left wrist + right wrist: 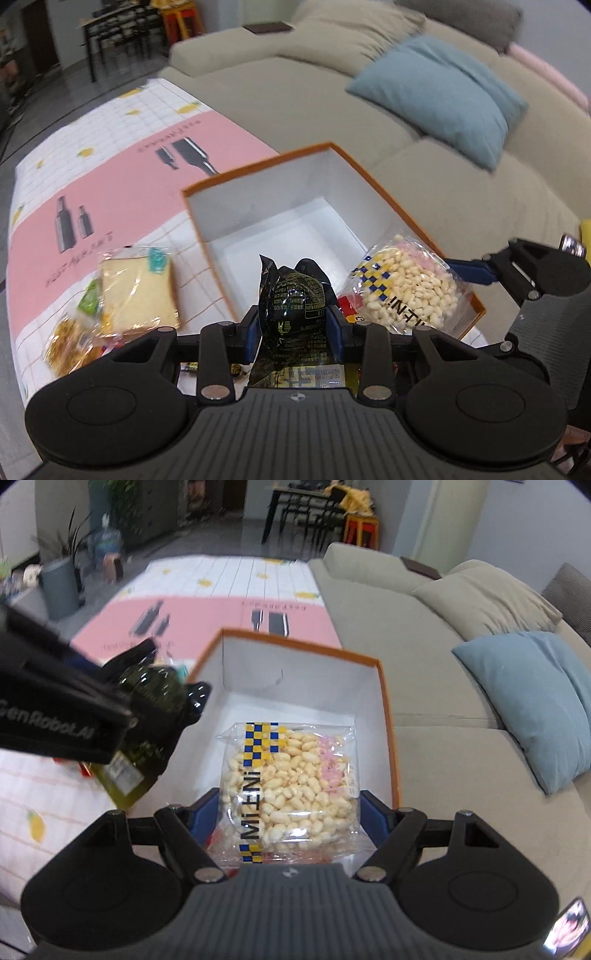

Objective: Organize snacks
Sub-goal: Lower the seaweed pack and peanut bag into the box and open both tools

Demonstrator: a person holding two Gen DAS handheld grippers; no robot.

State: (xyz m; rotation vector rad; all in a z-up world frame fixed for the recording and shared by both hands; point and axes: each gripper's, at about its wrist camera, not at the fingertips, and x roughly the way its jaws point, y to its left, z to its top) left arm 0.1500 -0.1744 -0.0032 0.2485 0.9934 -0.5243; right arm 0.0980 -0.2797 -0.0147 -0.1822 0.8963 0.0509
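A: Broadly, what fills each frame, largest first?

B: A beige sofa (369, 99) spans the upper right of both views, with a blue cushion (532, 701) lying on it. A table under a pink and white cloth (110, 177) takes the left. An open box (280, 206) with an orange rim and white inside sits at centre.

A: State of the tongs?

B: Left gripper (294, 325), lower centre of its view, is clenched on a black packet (291, 295) held just before the box's near edge. Right gripper (290, 805) grasps a clear bag of puffed rice (291, 779) over the box interior.

A: Remaining snacks?

B: A wrapped bread slice (138, 291) lies at lower left on the cloth, beside the box, with smaller packets touching it.
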